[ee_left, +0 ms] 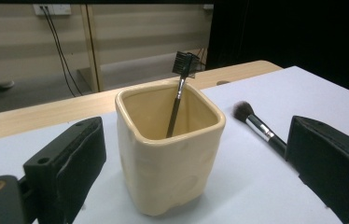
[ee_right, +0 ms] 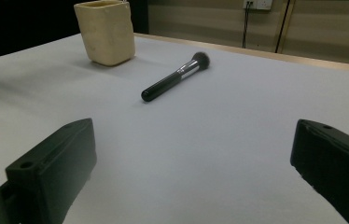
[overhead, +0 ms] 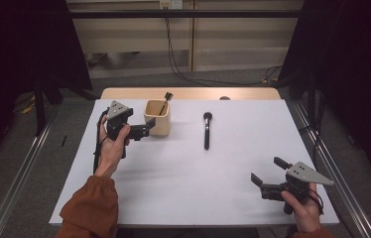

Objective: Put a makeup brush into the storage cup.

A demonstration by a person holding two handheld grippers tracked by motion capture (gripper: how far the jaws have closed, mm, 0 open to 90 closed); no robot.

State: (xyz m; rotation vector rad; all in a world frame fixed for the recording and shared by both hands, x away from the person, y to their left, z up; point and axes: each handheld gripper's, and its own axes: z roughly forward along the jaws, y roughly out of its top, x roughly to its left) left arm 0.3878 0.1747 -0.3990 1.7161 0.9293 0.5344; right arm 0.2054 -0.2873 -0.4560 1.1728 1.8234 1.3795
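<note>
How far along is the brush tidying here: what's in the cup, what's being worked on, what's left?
Done: the small comb brush stands in the cream cup. In hand: the left tool is open beside the cup, its jaws flanking it without gripping. Left: the powder brush lies on the white table, untouched; the right tool is open, well short of it.

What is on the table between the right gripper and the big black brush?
Nothing: in the right gripper view, bare white table lies between right gripper and black brush.
</note>
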